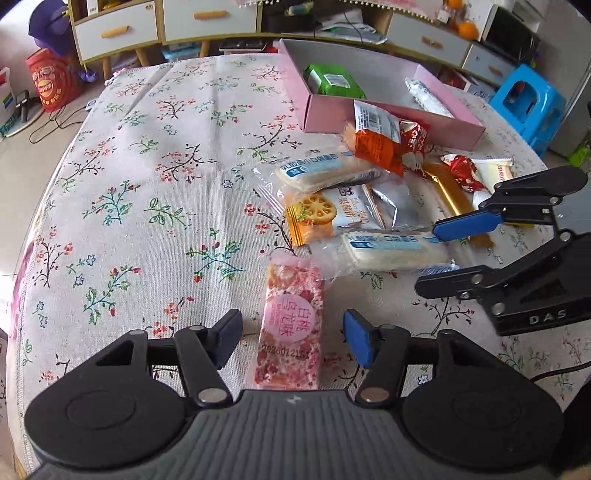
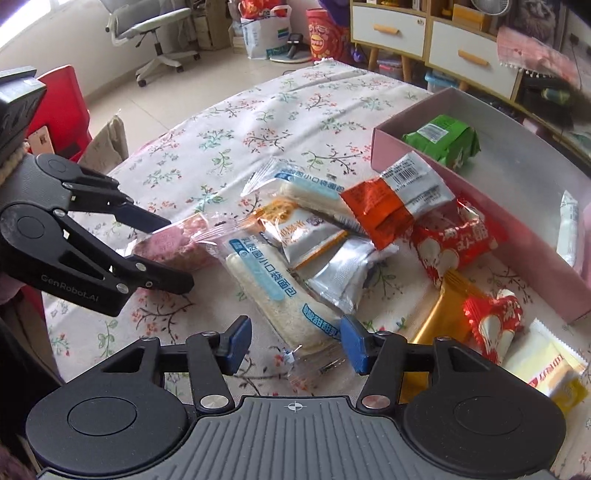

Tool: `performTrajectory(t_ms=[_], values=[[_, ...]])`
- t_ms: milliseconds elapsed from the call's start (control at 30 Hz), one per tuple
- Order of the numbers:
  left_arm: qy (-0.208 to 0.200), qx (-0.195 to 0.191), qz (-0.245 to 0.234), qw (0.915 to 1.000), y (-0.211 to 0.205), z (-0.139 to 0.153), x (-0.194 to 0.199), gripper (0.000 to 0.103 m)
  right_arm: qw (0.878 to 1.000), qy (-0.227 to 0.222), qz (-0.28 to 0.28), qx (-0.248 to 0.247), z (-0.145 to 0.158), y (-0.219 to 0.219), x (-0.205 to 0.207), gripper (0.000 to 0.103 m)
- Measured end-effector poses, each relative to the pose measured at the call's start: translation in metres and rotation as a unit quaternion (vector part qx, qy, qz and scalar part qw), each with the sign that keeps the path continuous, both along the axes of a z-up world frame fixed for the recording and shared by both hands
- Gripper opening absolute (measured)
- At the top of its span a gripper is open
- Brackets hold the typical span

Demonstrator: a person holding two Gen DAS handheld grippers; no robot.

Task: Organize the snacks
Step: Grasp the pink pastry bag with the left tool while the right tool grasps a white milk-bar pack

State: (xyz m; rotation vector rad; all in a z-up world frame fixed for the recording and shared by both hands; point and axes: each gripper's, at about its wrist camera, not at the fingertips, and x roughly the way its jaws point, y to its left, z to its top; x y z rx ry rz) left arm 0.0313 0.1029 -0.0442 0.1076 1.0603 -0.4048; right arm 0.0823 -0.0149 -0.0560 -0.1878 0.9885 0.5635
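Note:
A pink nougat bar lies on the floral tablecloth between the fingers of my left gripper, which is open with a gap on each side. My right gripper is open around the near end of a white bread packet. Each gripper shows in the other's view: the right gripper around the bread packet, the left gripper around the pink bar. A pink box behind the pile holds a green packet and a white stick packet.
Loose snacks crowd the space before the box: a second bread packet, an orange packet, a red packet, a gold bar. White drawers stand behind the table, a blue stool and a red chair beside it.

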Motion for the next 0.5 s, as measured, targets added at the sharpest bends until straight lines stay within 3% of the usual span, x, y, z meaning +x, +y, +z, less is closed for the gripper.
performTrajectory(t_ms=[233, 500], values=[[0.006, -0.002, 0.009, 0.9999, 0.004, 0.001, 0.001, 0.035, 1.000, -0.018, 0.006, -0.015, 0.004, 0.006, 0.002, 0.054], [0.020, -0.009, 0.033, 0.9992, 0.011, 0.003, 0.006, 0.031, 1.000, 0.002, 0.003, -0.027, 0.002, 0.015, 0.004, 0.055]])
